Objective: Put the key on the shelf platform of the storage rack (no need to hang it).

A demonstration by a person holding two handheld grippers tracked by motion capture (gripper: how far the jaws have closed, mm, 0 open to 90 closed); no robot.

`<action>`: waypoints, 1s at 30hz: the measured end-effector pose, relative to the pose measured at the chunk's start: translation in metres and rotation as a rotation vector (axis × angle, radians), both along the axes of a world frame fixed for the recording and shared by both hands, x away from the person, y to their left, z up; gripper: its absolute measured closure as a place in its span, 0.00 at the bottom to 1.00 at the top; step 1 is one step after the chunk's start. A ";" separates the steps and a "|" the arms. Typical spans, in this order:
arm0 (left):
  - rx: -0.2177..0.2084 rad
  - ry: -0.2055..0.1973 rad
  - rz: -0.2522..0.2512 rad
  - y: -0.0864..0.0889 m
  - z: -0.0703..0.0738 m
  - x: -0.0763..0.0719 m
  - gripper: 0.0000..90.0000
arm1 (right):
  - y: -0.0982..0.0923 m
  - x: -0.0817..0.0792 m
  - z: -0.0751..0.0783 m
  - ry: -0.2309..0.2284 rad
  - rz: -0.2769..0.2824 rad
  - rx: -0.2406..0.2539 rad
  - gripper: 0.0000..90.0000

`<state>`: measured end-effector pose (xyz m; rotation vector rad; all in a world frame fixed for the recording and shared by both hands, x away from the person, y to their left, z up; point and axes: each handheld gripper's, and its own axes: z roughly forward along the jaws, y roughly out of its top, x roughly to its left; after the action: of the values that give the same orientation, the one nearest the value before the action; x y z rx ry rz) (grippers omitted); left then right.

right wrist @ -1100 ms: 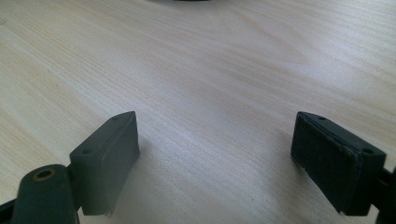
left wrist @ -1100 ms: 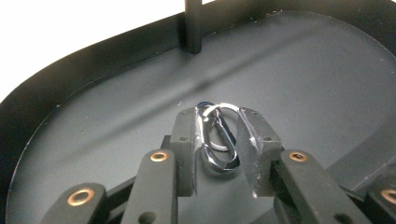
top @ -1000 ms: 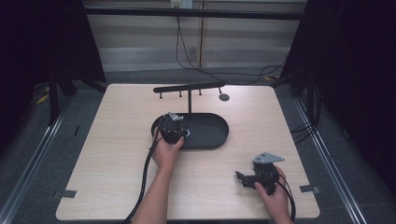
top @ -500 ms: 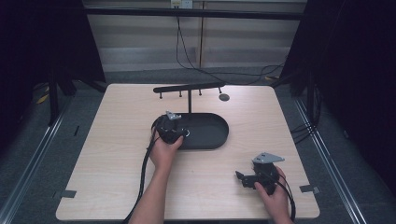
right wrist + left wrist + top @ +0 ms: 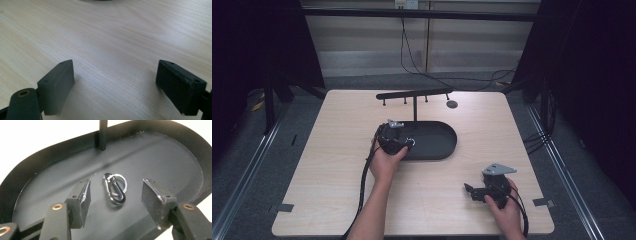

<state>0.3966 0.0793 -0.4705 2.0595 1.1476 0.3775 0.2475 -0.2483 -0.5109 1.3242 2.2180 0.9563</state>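
A silver carabiner with a key ring lies flat on the floor of a black oval tray. My left gripper is open, its jaws standing either side of the carabiner without touching it. In the high view the left gripper hovers over the left end of the tray, where the carabiner shows as a small glint. My right gripper is open over bare wood with nothing between its jaws; the high view has the right gripper near the table's front right.
A thin black post rises from the tray and carries a horizontal bar with short pegs. A small dark disc lies on the table behind the tray. Light wooden table all round; cables trail from both grippers.
The left gripper has shifted slightly toward the tray's left end. The right hand and its gripper have stayed put.
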 end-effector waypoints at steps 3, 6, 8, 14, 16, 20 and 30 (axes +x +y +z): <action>0.000 0.008 -0.001 0.001 0.000 -0.001 0.42 | 0.000 0.000 0.000 0.000 -0.001 -0.001 0.16; 0.004 0.007 0.000 0.003 0.002 -0.001 0.40 | 0.000 0.000 0.000 -0.001 -0.001 -0.001 0.16; -0.001 0.007 -0.001 0.003 0.002 -0.002 0.38 | 0.000 0.000 0.000 0.000 -0.001 -0.001 0.16; -0.003 0.020 -0.006 0.007 0.003 -0.003 0.31 | 0.000 0.000 0.000 0.000 -0.001 -0.001 0.16; -0.006 0.020 -0.005 0.008 0.003 -0.004 0.30 | 0.000 0.000 0.000 -0.001 -0.001 -0.001 0.16; -0.006 0.020 -0.009 0.010 0.005 -0.006 0.29 | 0.000 0.000 0.000 0.000 0.000 0.000 0.16; -0.018 0.019 -0.015 0.018 0.010 -0.011 0.28 | 0.000 0.000 0.000 0.000 -0.001 0.000 0.16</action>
<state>0.3857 0.0972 -0.4608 2.0589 1.1422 0.3403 0.2475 -0.2483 -0.5109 1.3253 2.2168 0.9554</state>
